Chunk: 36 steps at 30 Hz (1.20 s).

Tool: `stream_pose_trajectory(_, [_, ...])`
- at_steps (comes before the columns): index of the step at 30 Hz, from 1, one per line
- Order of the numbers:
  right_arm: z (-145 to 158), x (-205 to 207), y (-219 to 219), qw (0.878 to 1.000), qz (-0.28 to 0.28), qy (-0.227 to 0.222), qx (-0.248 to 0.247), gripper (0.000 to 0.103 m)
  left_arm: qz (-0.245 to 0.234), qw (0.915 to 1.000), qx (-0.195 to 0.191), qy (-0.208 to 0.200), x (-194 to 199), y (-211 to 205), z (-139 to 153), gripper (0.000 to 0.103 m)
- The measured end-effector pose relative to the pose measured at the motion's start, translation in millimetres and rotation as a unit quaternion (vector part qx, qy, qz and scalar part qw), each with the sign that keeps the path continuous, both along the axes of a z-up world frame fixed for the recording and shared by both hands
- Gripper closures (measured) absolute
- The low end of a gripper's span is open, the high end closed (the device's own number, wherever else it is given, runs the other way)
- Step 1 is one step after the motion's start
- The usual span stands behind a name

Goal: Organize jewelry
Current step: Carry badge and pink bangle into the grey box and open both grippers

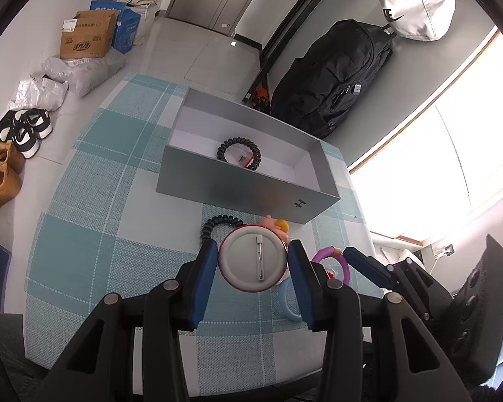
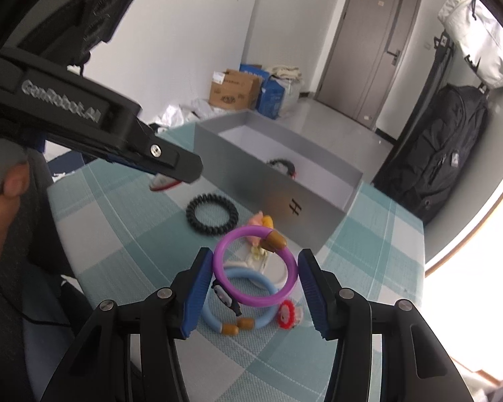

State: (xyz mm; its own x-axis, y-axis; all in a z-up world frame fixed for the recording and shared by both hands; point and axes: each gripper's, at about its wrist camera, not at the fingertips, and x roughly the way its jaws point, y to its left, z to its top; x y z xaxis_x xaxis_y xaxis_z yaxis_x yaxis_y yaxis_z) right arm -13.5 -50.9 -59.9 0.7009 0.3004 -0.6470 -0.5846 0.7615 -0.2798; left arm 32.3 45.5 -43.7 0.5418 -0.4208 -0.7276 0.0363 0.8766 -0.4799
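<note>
My left gripper (image 1: 253, 261) is shut on a round pin badge (image 1: 251, 259), its white back and pin facing me, held above the table in front of the grey box (image 1: 238, 187). A black coil bracelet (image 1: 239, 152) lies inside the box. Another black coil bracelet (image 2: 211, 213) lies on the cloth before the box. My right gripper (image 2: 256, 276) is shut on a purple bracelet (image 2: 256, 264), lifted over a light blue bracelet (image 2: 248, 301). A pink and yellow charm (image 2: 260, 221) and a red fuzzy piece (image 2: 288, 315) lie nearby. The left gripper (image 2: 171, 181) shows at upper left in the right wrist view.
The table has a blue and white checked cloth (image 1: 117, 234). A black backpack (image 1: 332, 73) and a white bag (image 1: 415, 3) hang behind the table. Cardboard boxes (image 1: 87, 35) and shoes (image 1: 26, 130) sit on the floor at left. A bright window (image 1: 436, 167) is to the right.
</note>
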Motion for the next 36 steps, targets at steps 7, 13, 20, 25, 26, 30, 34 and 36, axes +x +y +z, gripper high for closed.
stream_pose_trajectory(7, [15,9,-7,0.998,0.003,0.021,0.057,0.052,-0.001,0.9999,-0.007,-0.011,3,-1,4,0.065])
stream_pose_trajectory(13, [37,38,-26,0.988,-0.024,0.059,0.142,0.052,-0.004,0.9998,0.008,-0.02,17,-5,16,0.065])
stream_pose_trajectory(20, [54,83,-41,0.975,-0.047,0.095,0.196,0.052,-0.012,0.9992,0.018,-0.033,40,-14,31,0.065])
stream_pose_trajectory(25, [57,113,-39,0.972,-0.046,0.109,0.202,0.052,-0.016,0.9983,0.043,-0.036,63,-18,33,0.065])
stream_pose_trajectory(26, [57,120,-39,0.972,-0.048,0.111,0.202,0.052,-0.014,0.9982,0.048,-0.033,69,-18,31,0.065])
stream_pose_trajectory(30, [58,143,-40,0.97,-0.051,0.117,0.208,0.052,-0.017,0.9984,0.048,-0.025,85,-16,23,0.065])
stream_pose_trajectory(34, [53,160,-43,0.967,-0.053,0.126,0.213,0.052,-0.021,0.9976,0.063,-0.021,97,-17,16,0.065])
stream_pose_trajectory(36, [50,166,-43,0.967,-0.054,0.129,0.215,0.052,-0.02,0.9976,0.063,-0.018,102,-17,13,0.065])
